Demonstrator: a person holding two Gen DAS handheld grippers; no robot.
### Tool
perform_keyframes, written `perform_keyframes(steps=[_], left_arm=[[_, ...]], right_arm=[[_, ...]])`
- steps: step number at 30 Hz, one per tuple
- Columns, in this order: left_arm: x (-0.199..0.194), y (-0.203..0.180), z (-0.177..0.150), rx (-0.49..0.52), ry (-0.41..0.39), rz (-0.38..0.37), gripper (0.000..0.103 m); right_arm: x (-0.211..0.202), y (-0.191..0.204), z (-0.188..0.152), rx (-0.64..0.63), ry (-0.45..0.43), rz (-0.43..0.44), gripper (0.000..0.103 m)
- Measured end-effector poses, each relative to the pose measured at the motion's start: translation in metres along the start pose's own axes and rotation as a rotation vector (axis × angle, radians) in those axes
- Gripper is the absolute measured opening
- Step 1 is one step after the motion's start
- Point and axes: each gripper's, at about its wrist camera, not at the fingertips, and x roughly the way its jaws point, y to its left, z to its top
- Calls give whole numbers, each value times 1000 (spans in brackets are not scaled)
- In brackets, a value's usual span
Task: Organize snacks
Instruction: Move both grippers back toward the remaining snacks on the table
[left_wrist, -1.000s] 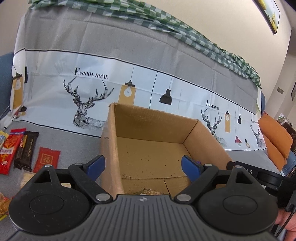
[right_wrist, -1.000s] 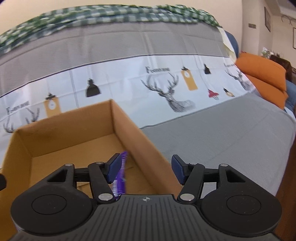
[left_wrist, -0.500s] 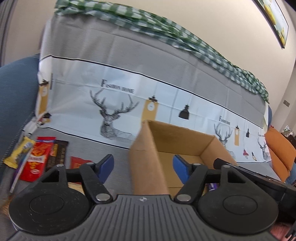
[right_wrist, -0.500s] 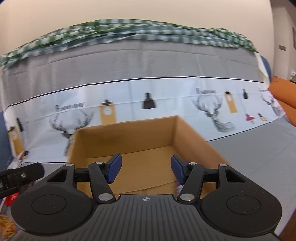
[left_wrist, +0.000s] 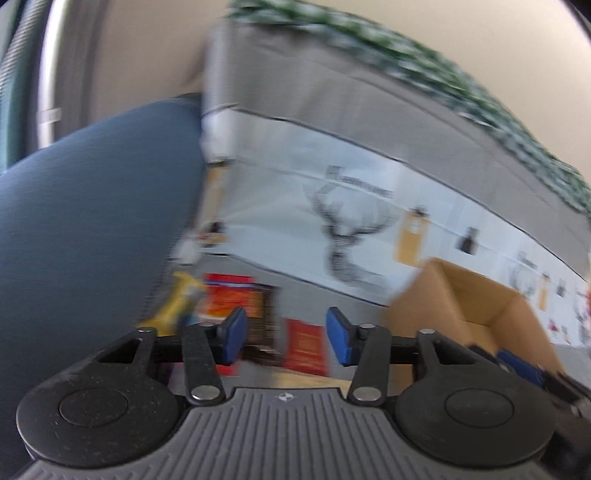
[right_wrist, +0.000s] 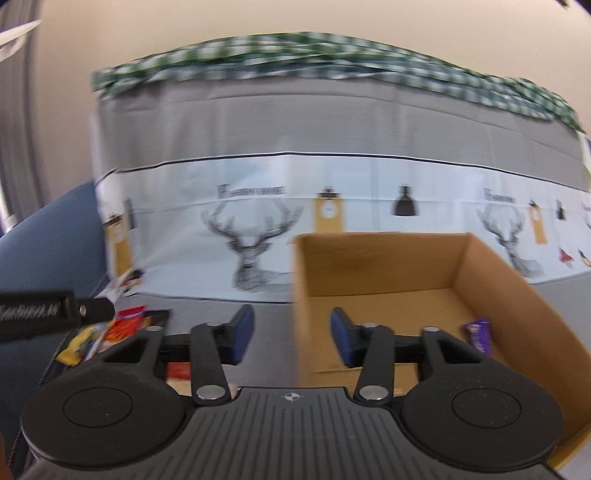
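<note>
Fingers (left_wrist: 234, 334) of the left gripper (left_wrist: 282, 336), released and empty, have just been closing above red and yellow snack packets (left_wrist: 229, 299). Right gripper (right_wrist: 291, 338) likewise narrows on nothing beside the cardboard box (right_wrist: 491, 280), holding a purple packet (right_wrist: 478, 334).

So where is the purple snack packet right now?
In the right wrist view, the purple snack packet lies inside the cardboard box, by its right wall, to the right of the right gripper.

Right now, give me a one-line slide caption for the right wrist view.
Empty right claw hovers beside the cardboard box holding a purple snack, loose snack packets waiting at left.
</note>
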Motion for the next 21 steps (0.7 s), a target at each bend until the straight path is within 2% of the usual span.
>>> perform_keyframes(steps=[2, 4, 5, 7, 13, 15, 17, 19, 21], left_arm=[[2, 25, 4, -51, 13, 47, 38], [4, 48, 7, -107, 32, 86, 35], [5, 56, 7, -130, 39, 94, 23], [6, 65, 7, -146, 47, 97, 16], [23, 46, -6, -42, 84, 119, 17], [31, 40, -12, -3, 96, 141, 19], [37, 33, -20, 60, 73, 149, 31], [47, 25, -27, 123, 76, 179, 34], [56, 19, -33, 162, 78, 197, 42]], right_arm=[[2, 17, -5, -44, 11, 59, 40], [6, 34, -11, -92, 31, 125, 39], [9, 42, -15, -117, 44, 159, 39], [13, 54, -25, -151, 56, 196, 39], [40, 71, -51, -214, 165, 253, 39], [47, 71, -60, -226, 177, 278, 38], [56, 74, -69, -248, 225, 288, 39], [63, 78, -74, -252, 269, 342, 39], [67, 81, -81, -284, 294, 343, 40]])
